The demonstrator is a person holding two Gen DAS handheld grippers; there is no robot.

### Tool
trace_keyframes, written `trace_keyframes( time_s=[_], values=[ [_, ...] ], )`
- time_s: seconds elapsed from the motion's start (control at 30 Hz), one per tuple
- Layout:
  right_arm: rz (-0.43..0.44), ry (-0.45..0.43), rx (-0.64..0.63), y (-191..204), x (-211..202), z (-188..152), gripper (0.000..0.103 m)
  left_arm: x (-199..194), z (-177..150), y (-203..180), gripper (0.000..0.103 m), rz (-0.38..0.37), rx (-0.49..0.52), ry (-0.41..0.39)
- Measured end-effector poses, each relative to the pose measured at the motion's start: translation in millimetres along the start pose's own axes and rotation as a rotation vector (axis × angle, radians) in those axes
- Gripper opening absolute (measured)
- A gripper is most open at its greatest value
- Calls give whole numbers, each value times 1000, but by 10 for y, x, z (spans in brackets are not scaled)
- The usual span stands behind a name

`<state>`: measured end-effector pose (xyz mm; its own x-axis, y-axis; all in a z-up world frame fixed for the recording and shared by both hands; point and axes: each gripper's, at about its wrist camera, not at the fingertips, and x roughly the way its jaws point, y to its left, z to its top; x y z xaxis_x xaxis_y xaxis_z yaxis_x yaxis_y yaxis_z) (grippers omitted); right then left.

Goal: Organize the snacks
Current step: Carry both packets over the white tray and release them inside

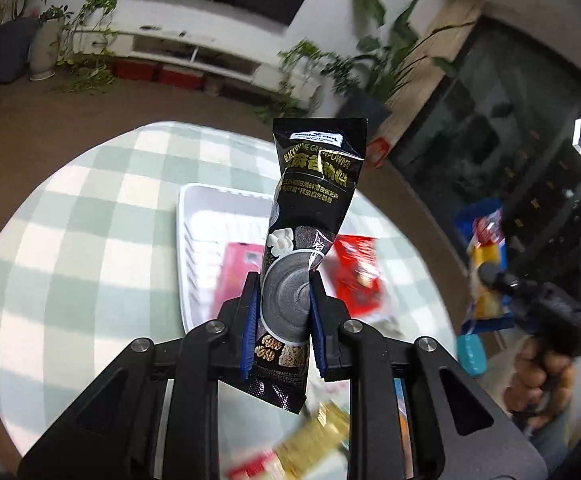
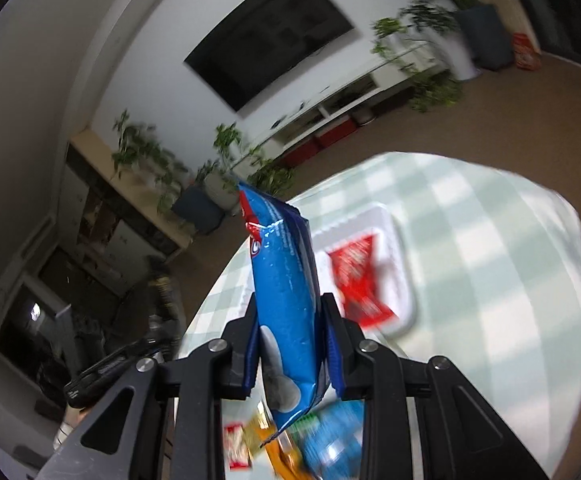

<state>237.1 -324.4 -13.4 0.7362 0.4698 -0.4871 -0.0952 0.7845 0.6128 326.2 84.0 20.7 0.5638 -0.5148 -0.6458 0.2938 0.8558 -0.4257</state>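
Observation:
My left gripper is shut on a tall black grain-powder packet, held upright above the table. Behind it lies a white tray with a pink-red packet inside; a red packet sits to its right. In the right wrist view, my right gripper is shut on a blue cookie packet, also upright. Beyond it the white tray holds a red packet. The other hand with its gripper shows at the far right of the left wrist view.
A round table with a green-and-white checked cloth carries everything. Several loose snack packets lie blurred near the front edge. Beyond the table are brown floor, potted plants, a white TV bench and dark cabinets.

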Motion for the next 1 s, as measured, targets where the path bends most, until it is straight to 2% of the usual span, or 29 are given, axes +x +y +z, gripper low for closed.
trace_keyframes(
  time_s=[0.17,0.3,0.4,0.63,1.0],
  values=[
    [-3,129,-84,349,844,196,30,591,246,72,21,81,-9,84],
    [-53,222,-91,304,1423,152,30,918,199,153,21,153,-15,158],
    [-88,268,-86,181,1652,89,30,1085,100,190,21,178,-3,185],
    [-145,326,-92,-34,1829,-49,30,1251,-29,37,22,210,55,214],
    [-171,346,-107,-103,1937,-123,30,1442,-71,-155,24,287,149,231]
  ],
)
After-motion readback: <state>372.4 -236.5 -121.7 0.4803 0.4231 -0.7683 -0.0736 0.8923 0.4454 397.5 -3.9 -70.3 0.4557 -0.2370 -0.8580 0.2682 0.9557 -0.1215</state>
